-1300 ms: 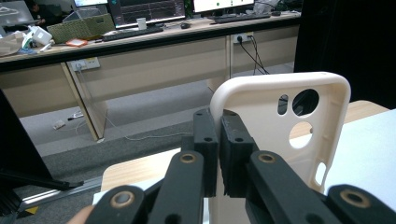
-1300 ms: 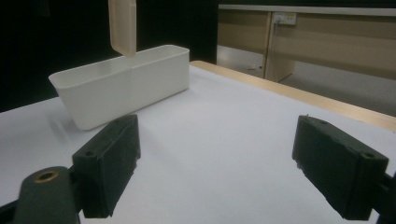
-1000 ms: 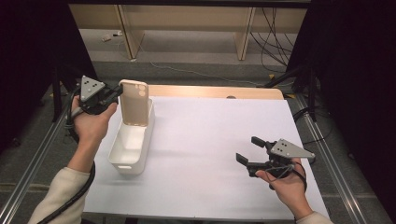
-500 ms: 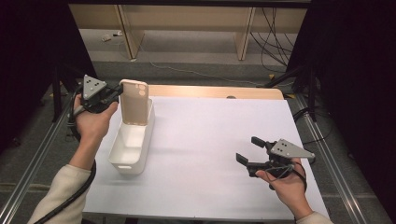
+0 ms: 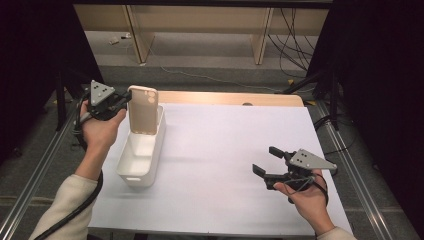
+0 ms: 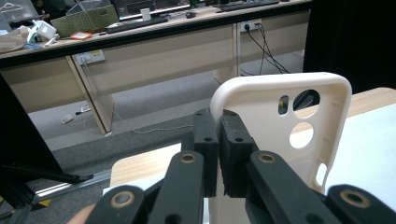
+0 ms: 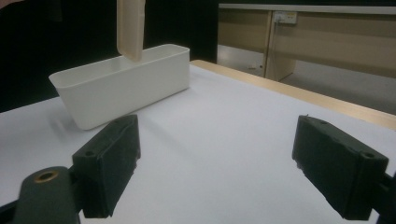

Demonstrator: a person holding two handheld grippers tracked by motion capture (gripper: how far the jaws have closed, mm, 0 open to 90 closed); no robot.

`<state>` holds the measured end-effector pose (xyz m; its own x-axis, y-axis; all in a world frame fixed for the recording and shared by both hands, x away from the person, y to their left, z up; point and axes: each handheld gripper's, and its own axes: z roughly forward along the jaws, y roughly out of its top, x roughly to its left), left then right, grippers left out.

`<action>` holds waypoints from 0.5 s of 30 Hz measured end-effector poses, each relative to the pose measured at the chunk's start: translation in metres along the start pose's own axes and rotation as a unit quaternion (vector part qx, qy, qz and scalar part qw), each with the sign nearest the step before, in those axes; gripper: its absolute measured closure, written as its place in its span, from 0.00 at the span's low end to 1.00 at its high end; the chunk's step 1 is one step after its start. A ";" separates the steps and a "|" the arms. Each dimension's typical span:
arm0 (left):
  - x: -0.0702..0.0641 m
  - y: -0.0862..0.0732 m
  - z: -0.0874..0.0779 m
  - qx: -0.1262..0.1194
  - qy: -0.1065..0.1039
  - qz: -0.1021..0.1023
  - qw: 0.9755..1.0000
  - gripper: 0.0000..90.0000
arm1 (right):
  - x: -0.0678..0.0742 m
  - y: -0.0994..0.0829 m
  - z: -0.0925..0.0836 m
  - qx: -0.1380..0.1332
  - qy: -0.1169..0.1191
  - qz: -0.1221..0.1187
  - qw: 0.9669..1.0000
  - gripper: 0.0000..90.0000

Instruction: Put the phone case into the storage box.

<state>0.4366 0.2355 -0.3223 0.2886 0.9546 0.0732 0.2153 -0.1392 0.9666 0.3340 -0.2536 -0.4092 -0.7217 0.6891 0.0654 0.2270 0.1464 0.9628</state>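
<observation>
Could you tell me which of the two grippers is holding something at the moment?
The left gripper: its jaws pinch the edge of the beige phone case above the white bin. The right gripper is open and empty.

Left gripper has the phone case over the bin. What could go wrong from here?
1. The left gripper pinches the phone case only at one thin side edge, so it might pivot or slip out.
2. The case hangs upright at the far end of the white bin; lowered off-line, its bottom corner may catch the rim.
3. The right gripper sits open, well clear of the bin, so a knock could slide the bin.
</observation>
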 end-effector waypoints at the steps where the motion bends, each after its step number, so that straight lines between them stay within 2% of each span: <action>1: 0.000 0.000 0.000 0.000 0.000 0.000 1.000 0.96 | 0.000 0.000 0.000 -0.001 0.001 0.000 1.000 0.18; 2: 0.000 0.000 0.001 0.000 0.001 0.001 1.000 0.96 | -0.001 0.000 0.000 -0.003 -0.001 -0.005 1.000 0.18; 6: 0.001 0.000 0.003 0.000 0.002 0.000 1.000 0.96 | 0.001 0.000 0.000 0.003 0.001 0.003 1.000 0.18; 7: 0.001 -0.001 0.004 0.000 0.002 -0.001 1.000 0.96 | 0.001 -0.001 0.001 -0.004 0.007 0.008 1.000 0.18; 15: 0.003 -0.003 0.007 0.003 0.004 -0.002 1.000 0.96 | 0.001 -0.001 0.001 -0.005 0.006 0.006 1.000 0.18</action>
<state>0.4436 0.2370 -0.3271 0.2802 0.9573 0.0717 0.2222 -0.1373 0.9653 0.3343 -0.2523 -0.4101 -0.7266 0.6825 0.0795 0.2292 0.1317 0.9644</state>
